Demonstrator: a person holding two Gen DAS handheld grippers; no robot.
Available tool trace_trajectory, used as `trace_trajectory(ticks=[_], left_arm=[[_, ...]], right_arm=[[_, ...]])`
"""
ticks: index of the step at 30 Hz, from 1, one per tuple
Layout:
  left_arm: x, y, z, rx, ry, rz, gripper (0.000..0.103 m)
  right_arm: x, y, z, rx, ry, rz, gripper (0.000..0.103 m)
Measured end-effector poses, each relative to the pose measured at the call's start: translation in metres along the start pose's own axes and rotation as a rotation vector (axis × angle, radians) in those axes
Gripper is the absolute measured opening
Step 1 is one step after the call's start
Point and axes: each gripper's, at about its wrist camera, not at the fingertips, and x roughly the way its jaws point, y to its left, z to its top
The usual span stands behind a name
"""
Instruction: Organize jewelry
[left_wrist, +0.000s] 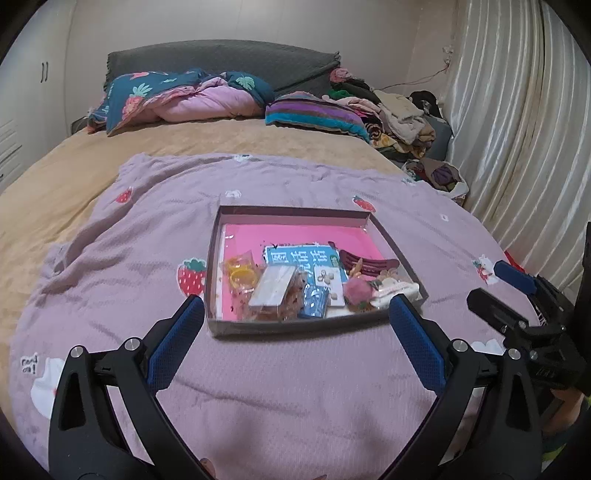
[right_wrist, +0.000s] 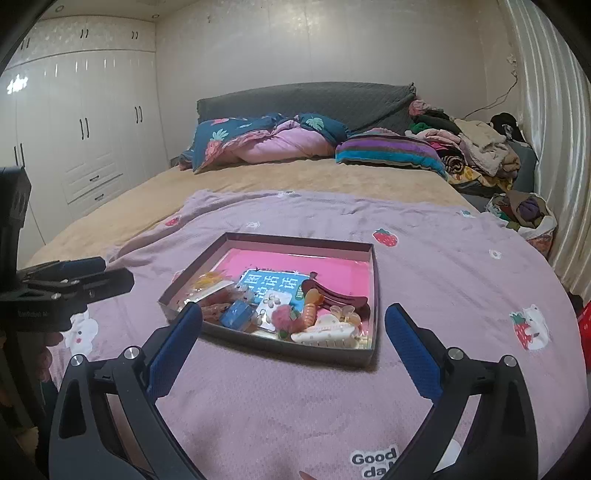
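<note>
The box (left_wrist: 384, 236) lies on the purple blanket (left_wrist: 295, 387), just beyond both grippers, long axis left to right. Hair clips and packets crowd its near half. Left gripper (left_wrist: 297, 314) and right gripper (right_wrist: 293, 321) stand wide and empty, about equally near.

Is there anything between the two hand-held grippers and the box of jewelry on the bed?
Nothing visible. Only bare purple blanket lies between the open left hand-held gripper, the open right hand-held gripper and the box. Both hold nothing.
</note>
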Motion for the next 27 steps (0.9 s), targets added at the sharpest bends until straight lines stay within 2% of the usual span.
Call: trace_trajectory(ticks=[16,27], left_arm=[[-0.009,0.003,-0.041,-0.001,0.019,0.032,0.093],[-0.006,0.005,-0.066,0.0,0.038,0.03,0.093]], right_arm=[[-0.02,-0.005,-0.032,0.018,0.014,-0.016,0.099],[-0.017,-0.01,-0.063,0.037,0.074,-0.033,0.099]])
